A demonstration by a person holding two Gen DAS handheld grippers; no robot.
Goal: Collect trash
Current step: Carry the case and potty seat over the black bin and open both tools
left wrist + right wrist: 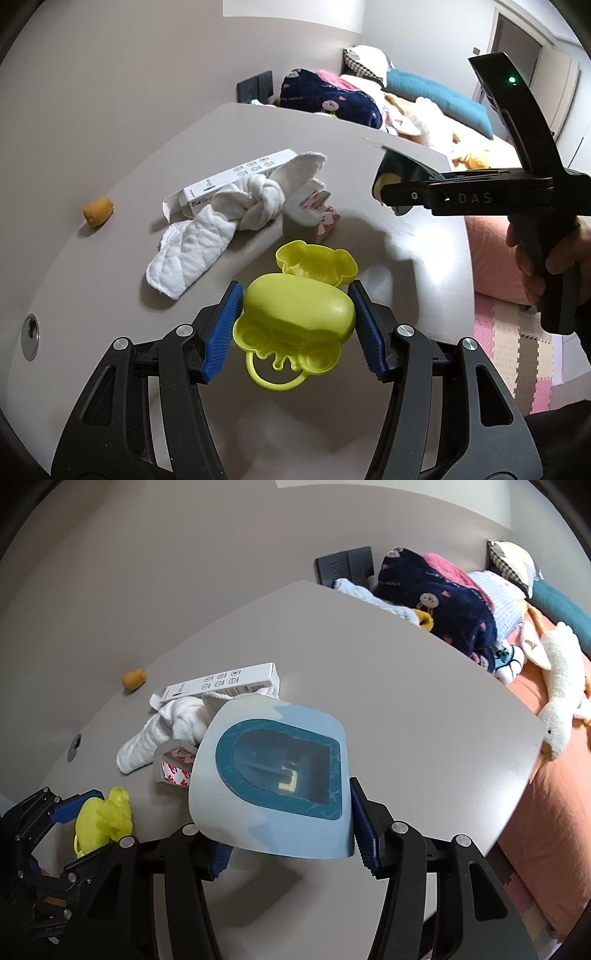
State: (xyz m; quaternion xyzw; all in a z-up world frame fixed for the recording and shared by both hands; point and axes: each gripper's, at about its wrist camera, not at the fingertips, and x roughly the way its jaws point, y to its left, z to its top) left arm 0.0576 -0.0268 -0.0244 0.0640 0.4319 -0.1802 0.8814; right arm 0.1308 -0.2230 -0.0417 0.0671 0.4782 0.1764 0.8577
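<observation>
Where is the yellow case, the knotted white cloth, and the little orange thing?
yellow case (299, 310), left wrist view, its domed lid.
knotted white cloth (258, 206), left wrist view, the knot.
little orange thing (98, 211), left wrist view, its middle.

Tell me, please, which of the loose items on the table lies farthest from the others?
The small orange-brown piece, alone near the table's far left edge. The white box, knotted cloth and tape roll crowd together.

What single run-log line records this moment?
left tongs: shut on yellow case | right tongs: shut on blue packet | table: white cloth, white box uncollected
</observation>
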